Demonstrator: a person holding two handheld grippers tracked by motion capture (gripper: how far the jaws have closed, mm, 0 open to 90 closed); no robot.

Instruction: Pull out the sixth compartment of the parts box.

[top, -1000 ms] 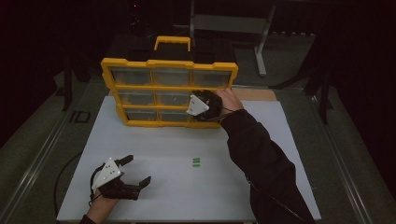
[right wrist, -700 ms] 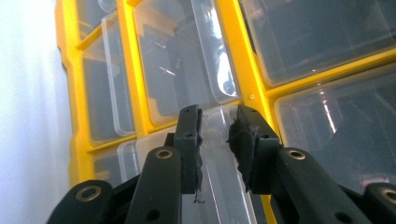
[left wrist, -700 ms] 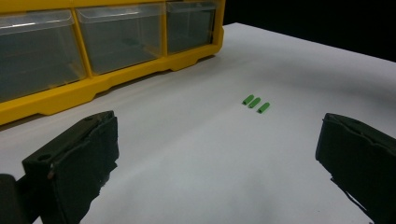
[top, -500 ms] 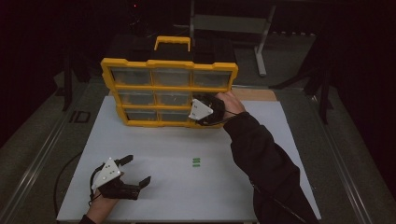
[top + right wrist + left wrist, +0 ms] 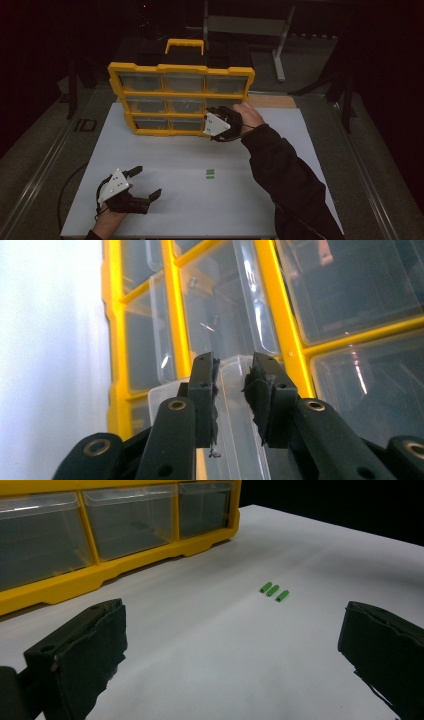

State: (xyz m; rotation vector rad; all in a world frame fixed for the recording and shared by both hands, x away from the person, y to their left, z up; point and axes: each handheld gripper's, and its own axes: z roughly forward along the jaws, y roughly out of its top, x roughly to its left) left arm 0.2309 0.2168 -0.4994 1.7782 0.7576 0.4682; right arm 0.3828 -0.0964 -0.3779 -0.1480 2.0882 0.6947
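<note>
A yellow organiser (image 5: 180, 95) with clear drawers stands upright at the back of the white table (image 5: 280, 150). My right gripper (image 5: 214, 119) is at its bottom right drawer. In the right gripper view the jaws (image 5: 232, 367) are shut on the front lip of that clear drawer (image 5: 231, 395), which sticks out a little from the yellow frame (image 5: 286, 335). My left gripper (image 5: 148, 181) rests near the front left of the table, wide open and holding nothing (image 5: 235, 635). Three small green pieces (image 5: 210, 173) lie side by side mid-table, ahead of the left gripper (image 5: 274, 591).
The organiser's carry handle (image 5: 185, 45) points away from me. A brown board (image 5: 272, 101) lies behind the table to the right of the organiser. Dark frames and stands surround the table.
The right gripper has drawn back a little toward the person, away from the organiser's face, still holding the drawer. The left gripper has not moved.
</note>
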